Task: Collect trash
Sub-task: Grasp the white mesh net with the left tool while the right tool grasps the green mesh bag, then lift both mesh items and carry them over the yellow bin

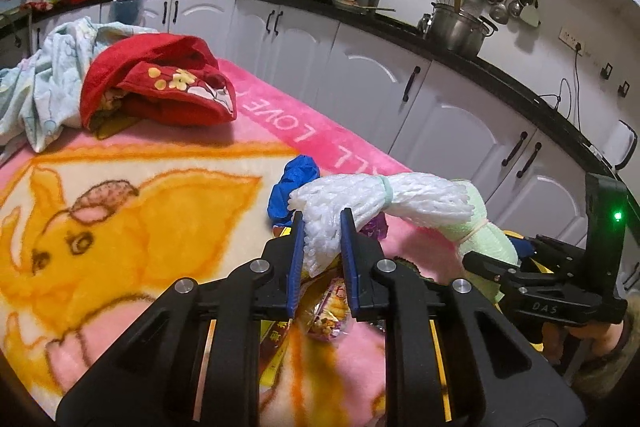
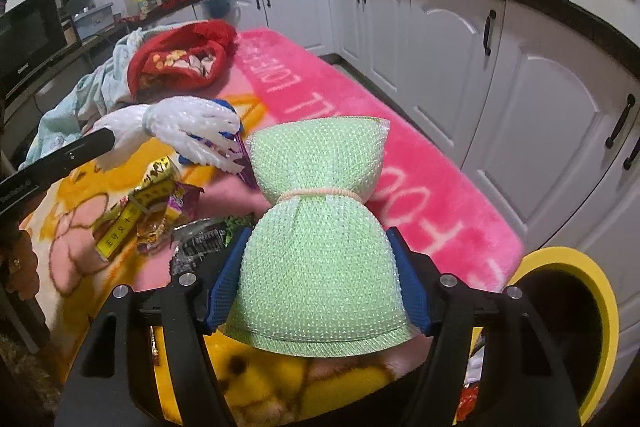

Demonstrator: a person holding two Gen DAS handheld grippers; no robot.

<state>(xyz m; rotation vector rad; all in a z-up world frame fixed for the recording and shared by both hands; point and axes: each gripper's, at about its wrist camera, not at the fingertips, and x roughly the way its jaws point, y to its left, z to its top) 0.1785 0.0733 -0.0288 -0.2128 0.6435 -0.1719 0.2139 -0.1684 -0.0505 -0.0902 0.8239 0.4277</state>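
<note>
Left gripper [image 1: 323, 227] pinches the white foam net [image 1: 360, 205]; right gripper [image 2: 320, 281] clamps the green foam bundle [image 2: 316, 223] beside the yellow bin [image 2: 600, 307].

Even, fairly bright indoor light, soft shadows; strong fisheye bending with dark corners; nearest snack wrappers [image 1: 326, 315] blur.

A white foam net sleeve [image 1: 360, 203], cinched by a pale band, is held lifted above the pink blanket. Beside it, a green foam net sleeve [image 2: 316, 227], tied at its waist, stands upright. Crumpled snack wrappers [image 2: 148, 211] lie scattered on the blanket below.
</note>
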